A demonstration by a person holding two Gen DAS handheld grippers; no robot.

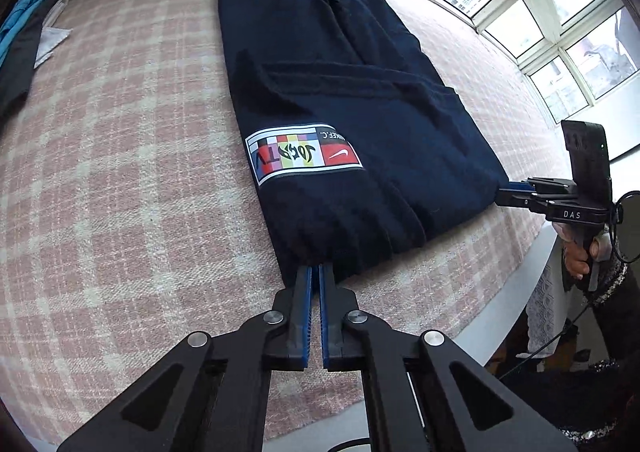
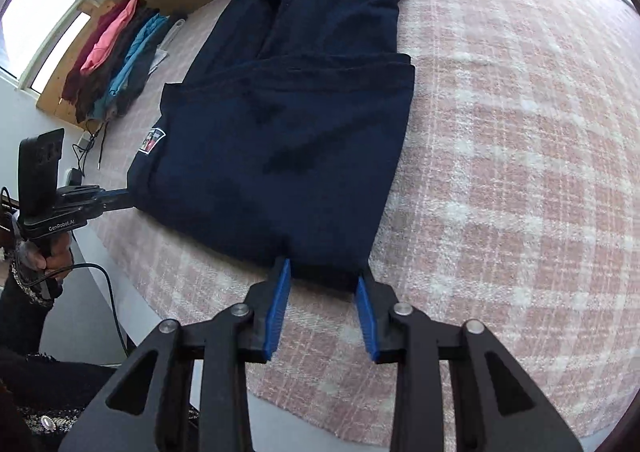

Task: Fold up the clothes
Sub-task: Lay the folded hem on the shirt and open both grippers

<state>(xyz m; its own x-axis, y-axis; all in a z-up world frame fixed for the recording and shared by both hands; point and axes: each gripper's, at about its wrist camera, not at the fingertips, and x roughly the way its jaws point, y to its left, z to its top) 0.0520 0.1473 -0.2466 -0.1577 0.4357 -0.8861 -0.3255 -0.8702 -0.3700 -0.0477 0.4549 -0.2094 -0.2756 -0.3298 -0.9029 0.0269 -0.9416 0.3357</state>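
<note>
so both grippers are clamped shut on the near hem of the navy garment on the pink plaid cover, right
Not quite. The left gripper is shut on the navy garment, but the right wrist view shows the right gripper open, its blue pads apart at the hem. The pink plaid cover is right.

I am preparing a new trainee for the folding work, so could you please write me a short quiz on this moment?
1. True or false: the left gripper has its jaws closed on the near edge of the navy garment.
2. How do the jaws of the right gripper stand? A) spread apart at the garment's near edge B) clamped flat on bare blanket C) raised high above the bed
3. Fill in: the garment lies on a pink and white ____ blanket.

Key
1. True.
2. A; whether the fabric is pinched cannot be told.
3. Checked.
</note>
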